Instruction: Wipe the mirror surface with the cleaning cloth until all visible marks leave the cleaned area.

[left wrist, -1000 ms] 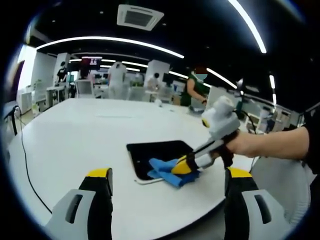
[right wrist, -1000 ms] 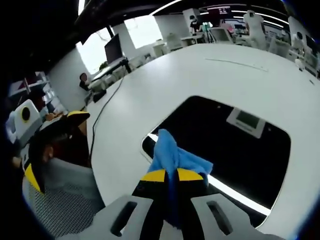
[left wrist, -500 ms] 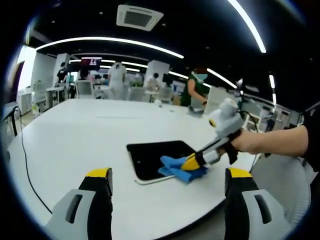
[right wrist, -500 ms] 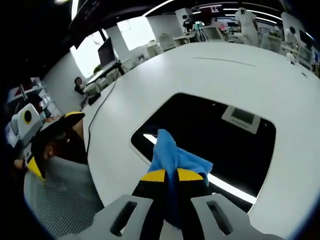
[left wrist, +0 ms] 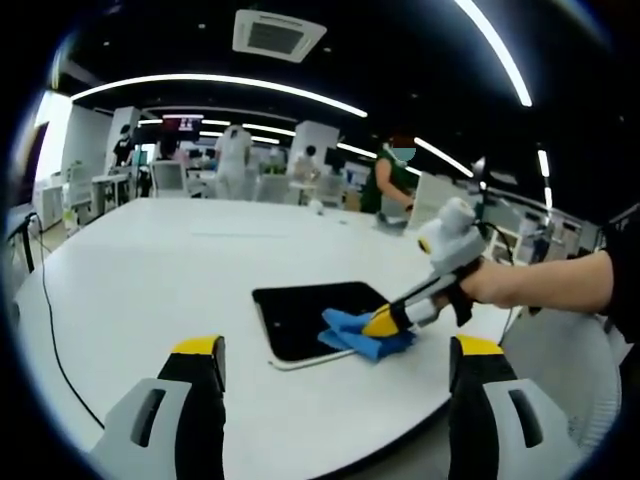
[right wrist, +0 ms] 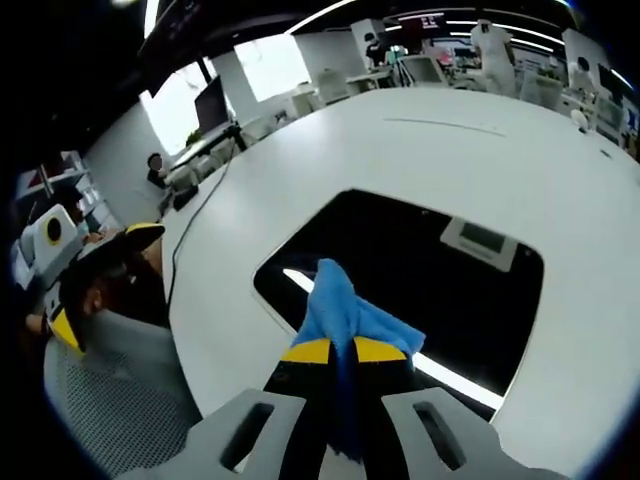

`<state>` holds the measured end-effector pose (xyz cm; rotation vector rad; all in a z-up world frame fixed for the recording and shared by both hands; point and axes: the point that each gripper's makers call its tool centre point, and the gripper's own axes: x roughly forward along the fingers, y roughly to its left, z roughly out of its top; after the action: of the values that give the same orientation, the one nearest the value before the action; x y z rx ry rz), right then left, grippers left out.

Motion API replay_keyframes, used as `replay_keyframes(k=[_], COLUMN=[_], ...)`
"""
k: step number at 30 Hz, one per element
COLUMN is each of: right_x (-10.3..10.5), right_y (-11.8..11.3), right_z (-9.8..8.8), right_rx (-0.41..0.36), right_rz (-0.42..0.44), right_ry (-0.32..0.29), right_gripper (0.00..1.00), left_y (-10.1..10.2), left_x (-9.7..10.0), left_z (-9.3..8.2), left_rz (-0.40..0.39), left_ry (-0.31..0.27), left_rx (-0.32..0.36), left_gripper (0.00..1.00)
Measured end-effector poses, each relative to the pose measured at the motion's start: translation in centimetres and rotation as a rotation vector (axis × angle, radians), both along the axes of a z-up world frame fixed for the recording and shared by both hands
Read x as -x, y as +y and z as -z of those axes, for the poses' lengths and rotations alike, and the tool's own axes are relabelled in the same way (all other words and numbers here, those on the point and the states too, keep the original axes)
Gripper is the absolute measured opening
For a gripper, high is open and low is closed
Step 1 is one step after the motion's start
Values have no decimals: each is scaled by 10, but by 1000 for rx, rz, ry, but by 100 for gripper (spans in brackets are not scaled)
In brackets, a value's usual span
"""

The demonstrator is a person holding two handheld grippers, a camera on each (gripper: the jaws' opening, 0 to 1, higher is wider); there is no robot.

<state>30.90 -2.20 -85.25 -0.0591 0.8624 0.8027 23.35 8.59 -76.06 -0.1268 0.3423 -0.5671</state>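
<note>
Blue cleaning cloth (left wrist: pixel 358 335) lies on the mirror's (left wrist: pixel 310 315) near right corner in my left gripper view, pressed there by my right gripper (left wrist: pixel 385 322), while my left gripper (left wrist: pixel 335 352) hangs released above the white table (left wrist: pixel 150 280). In my right gripper view, the jaws of that right gripper (right wrist: pixel 344 352) are clenched on the cloth (right wrist: pixel 345 318) over the dark mirror (right wrist: pixel 420 270), my left gripper (right wrist: pixel 100 285) at far left.

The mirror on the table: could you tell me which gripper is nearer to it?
Right. The right gripper presses the blue cloth onto the mirror at its edge. The left gripper hangs open, back from the mirror, over the table's near edge.
</note>
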Motion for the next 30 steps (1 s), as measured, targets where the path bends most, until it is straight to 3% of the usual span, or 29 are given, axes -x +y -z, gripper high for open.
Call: replay_keyframes(k=[30], right_x=[-48], right_y=[-3], right_z=[0], right_rx=[-39], right_rz=[28], right_ry=[-12], right_gripper=[1], left_y=[-1], left_x=[-2], left_z=[1], left_rz=[7], left_ry=[4], left_rx=[1], left_gripper=[93])
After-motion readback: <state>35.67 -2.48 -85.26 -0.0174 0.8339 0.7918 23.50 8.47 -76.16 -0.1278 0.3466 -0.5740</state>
